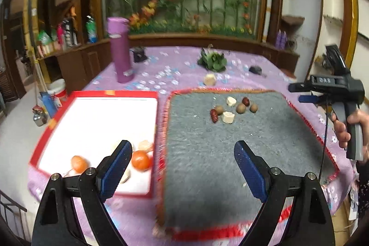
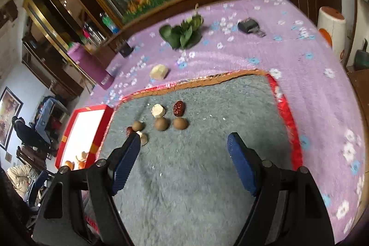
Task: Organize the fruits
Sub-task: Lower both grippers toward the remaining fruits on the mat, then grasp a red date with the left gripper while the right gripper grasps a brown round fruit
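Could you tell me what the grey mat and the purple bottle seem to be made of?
Grey mat: apparently a shaggy textile, with matte fuzzy pile and shiny red trim on its edge. Purple bottle: probably plastic or coated metal, with a smooth, evenly coloured, faintly glossy wall; the blur leaves it open.

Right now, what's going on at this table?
A person is sorting fruit with a hand-held gripper in each hand. Both the left hand-held gripper and the right hand-held gripper are open and hold nothing. A cluster of small brown fruits, red dates and pale chunks sits on the grey mat. Two orange fruits lie in the red-rimmed white tray.
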Tool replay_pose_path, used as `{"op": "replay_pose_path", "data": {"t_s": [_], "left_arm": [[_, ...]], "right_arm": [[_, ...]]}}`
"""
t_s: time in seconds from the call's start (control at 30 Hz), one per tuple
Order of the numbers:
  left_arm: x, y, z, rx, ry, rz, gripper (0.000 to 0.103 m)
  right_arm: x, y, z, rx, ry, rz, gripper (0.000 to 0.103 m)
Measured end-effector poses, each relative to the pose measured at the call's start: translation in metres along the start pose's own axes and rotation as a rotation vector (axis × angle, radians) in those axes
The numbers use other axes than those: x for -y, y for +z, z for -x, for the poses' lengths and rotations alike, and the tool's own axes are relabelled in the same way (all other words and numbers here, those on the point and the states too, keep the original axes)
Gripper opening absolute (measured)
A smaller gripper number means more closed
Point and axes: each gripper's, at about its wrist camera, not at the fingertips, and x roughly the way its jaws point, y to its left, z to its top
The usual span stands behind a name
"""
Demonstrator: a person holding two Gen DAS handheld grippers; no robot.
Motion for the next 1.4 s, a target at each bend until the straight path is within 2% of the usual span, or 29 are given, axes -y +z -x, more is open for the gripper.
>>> {"op": "replay_pose_path", "data": {"t_s": [0.1,0.2,0.3,0.37,0.47,0.53,0.7,0.77,0.83,0.9,0.97,1.0,1.07,1.13,1.27,1.4], "left_arm": [[0.013,0.012,-0.034,-0.057,0.008,-0.044,0.090],[0.026,0.022,-0.065,-0.126,0.013,-0.104,0.090],[0.035,0.031,-0.089,-0.170,0.041,-0.168,0.090],[0.038,0.037,-0.102,-0.185,0.039,-0.189,0.090],[0.045,0.040,-0.118,-0.233,0.016,-0.247,0.090],[0.049,0.039,-0.126,-0.252,0.036,-0.275,0.090],[0.052,0.044,-0.145,-0.284,0.051,-0.289,0.089],[0.055,0.044,-0.154,-0.301,0.077,-0.304,0.088],[0.057,0.045,-0.164,-0.326,0.084,-0.313,0.082],[0.061,0.046,-0.173,-0.347,0.082,-0.322,0.078],[0.060,0.048,-0.176,-0.330,0.101,-0.317,0.078],[0.058,0.050,-0.177,-0.328,0.101,-0.310,0.074],[0.052,0.055,-0.185,-0.349,0.062,-0.263,0.063],[0.053,0.055,-0.190,-0.354,0.068,-0.238,0.062],[0.070,0.045,-0.188,-0.308,0.117,-0.303,0.051],[0.064,0.045,-0.191,-0.316,0.094,-0.266,0.047]], "right_arm": [[-0.006,0.010,-0.033,-0.062,0.022,0.012,0.073],[-0.006,0.019,-0.063,-0.101,0.025,0.007,0.059],[0.000,0.028,-0.085,-0.130,0.034,-0.026,0.053],[0.002,0.032,-0.094,-0.138,0.030,-0.024,0.052],[0.002,0.031,-0.105,-0.172,0.026,-0.011,0.046],[0.002,0.028,-0.113,-0.190,0.008,0.018,0.035],[-0.003,0.023,-0.115,-0.175,-0.051,0.117,0.024],[-0.010,0.018,-0.115,-0.159,-0.078,0.181,0.024],[-0.015,0.015,-0.114,-0.151,-0.095,0.227,0.024],[-0.007,0.017,-0.112,-0.161,-0.053,0.187,0.024],[0.004,0.019,-0.110,-0.171,0.004,0.126,0.024],[0.008,0.020,-0.109,-0.175,0.026,0.104,0.024],[0.009,0.021,-0.108,-0.173,0.042,0.082,0.024],[0.010,0.021,-0.107,-0.172,0.068,0.066,0.024],[0.013,0.021,-0.103,-0.167,0.094,0.036,0.024],[0.018,0.026,-0.098,-0.144,0.110,-0.002,0.024]]}}
